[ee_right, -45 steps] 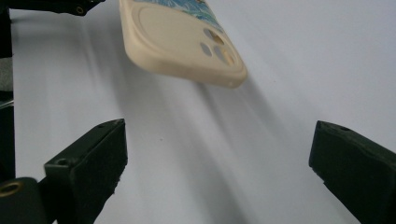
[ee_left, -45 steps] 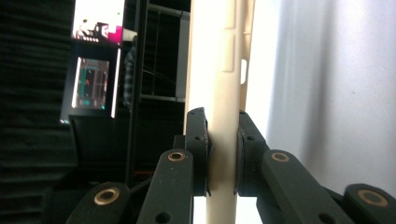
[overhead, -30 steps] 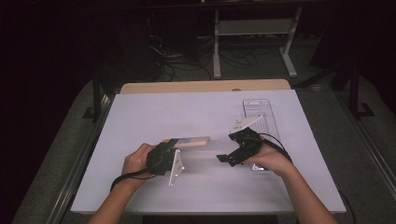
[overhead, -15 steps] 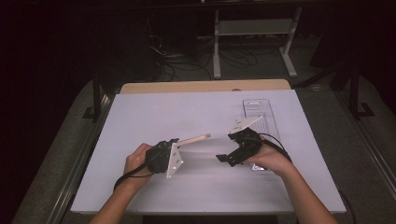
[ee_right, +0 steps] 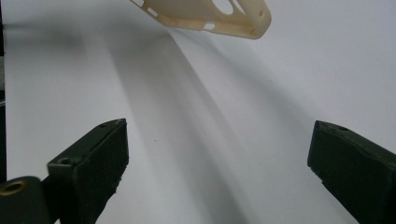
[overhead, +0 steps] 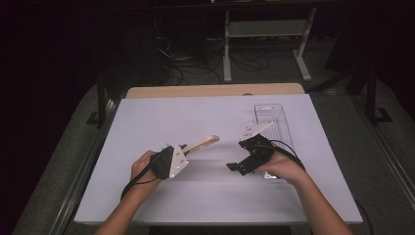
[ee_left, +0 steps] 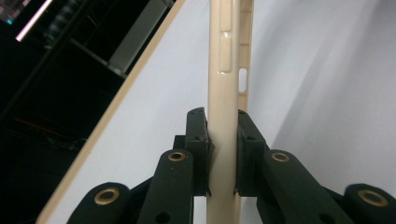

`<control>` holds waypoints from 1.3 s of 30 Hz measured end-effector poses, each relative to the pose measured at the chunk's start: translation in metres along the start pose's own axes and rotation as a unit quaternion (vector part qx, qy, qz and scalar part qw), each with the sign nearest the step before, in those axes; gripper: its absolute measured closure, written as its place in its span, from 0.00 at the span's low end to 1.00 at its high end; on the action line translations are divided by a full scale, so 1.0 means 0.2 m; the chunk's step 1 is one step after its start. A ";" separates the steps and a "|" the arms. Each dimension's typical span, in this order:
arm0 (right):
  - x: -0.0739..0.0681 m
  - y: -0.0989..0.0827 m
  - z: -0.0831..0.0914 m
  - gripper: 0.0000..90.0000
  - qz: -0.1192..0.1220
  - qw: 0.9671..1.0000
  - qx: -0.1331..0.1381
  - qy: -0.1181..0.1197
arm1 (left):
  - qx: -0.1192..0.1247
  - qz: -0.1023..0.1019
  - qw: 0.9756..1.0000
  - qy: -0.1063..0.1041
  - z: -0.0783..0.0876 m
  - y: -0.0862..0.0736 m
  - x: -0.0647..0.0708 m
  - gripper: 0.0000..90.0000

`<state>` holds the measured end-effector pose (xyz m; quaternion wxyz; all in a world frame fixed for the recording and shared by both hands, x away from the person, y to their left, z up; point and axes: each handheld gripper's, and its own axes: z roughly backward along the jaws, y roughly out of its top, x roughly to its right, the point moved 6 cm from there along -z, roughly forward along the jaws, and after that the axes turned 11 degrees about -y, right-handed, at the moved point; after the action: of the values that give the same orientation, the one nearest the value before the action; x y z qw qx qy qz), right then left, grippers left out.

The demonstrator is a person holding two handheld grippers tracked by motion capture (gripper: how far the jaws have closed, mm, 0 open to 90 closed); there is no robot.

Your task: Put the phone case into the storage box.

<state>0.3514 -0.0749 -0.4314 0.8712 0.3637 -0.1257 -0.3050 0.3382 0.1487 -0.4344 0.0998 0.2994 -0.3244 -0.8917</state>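
On the white surface (overhead: 147,122), the left claw (overhead: 182,151) sits at about 7 o'clock from centre, clamped on a cream phone case (overhead: 200,144). The case sticks out from the claw toward 2 o'clock, lifted off the surface, with its free end near the middle of the surface. In the left gripper view the claw (ee_left: 223,140) pinches the case (ee_left: 227,56) edge-on, both pads tight against its side walls; button bumps and a small slot show along the rim, and the case runs straight up toward 12 o'clock. The left hand (overhead: 142,167) wraps the gripper body from behind.

The right claw (overhead: 240,166) is at about 4 o'clock from centre, pointing toward 8 o'clock, jaws spread wide with nothing between them. In the right gripper view the two black pads (ee_right: 100,154) stand far apart over bare surface (ee_right: 224,140), and the case's rounded end (ee_right: 219,18), with a camera cutout, hangs at 12 o'clock, well apart from the jaws. The right hand (overhead: 281,166) holds the gripper from the 4 o'clock side.

A clear tray (overhead: 270,117) lies flat at 2 o'clock from centre, just beyond the right gripper, which overlaps its near end in the high view.
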 end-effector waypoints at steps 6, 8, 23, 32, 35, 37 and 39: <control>0.00 0.00 0.00 0.05 -0.002 1.000 -0.002 -0.002 | 0.007 0.044 0.999 -0.020 0.01 -0.01 -0.02 0.88; 0.00 0.00 0.00 0.06 -0.004 1.000 -0.003 -0.002 | 0.022 0.065 0.997 -0.024 0.01 -0.01 -0.03 0.88; 0.01 0.00 0.00 0.06 -0.001 1.000 -0.004 -0.003 | 0.052 0.159 0.984 -0.057 0.03 -0.02 -0.08 0.88; 0.01 0.00 0.00 0.06 -0.002 1.000 -0.004 -0.004 | 0.080 0.213 0.972 -0.065 0.04 -0.02 -0.12 0.88; 0.01 0.00 0.00 0.06 -0.003 1.000 -0.003 -0.005 | 0.093 0.238 0.964 -0.069 0.04 -0.02 -0.13 0.88; 0.01 0.00 0.00 0.06 -0.006 1.000 -0.003 -0.004 | 0.100 0.248 0.961 -0.070 0.04 -0.02 -0.13 0.88; 0.02 0.00 0.00 0.06 -0.006 1.000 -0.001 -0.004 | 0.101 0.261 0.958 -0.069 0.05 -0.02 -0.14 0.88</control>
<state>0.3545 -0.0766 -0.4320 0.8691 0.3621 -0.1266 -0.3123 0.3547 0.1676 -0.4181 0.2753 0.1507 -0.4855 -0.8160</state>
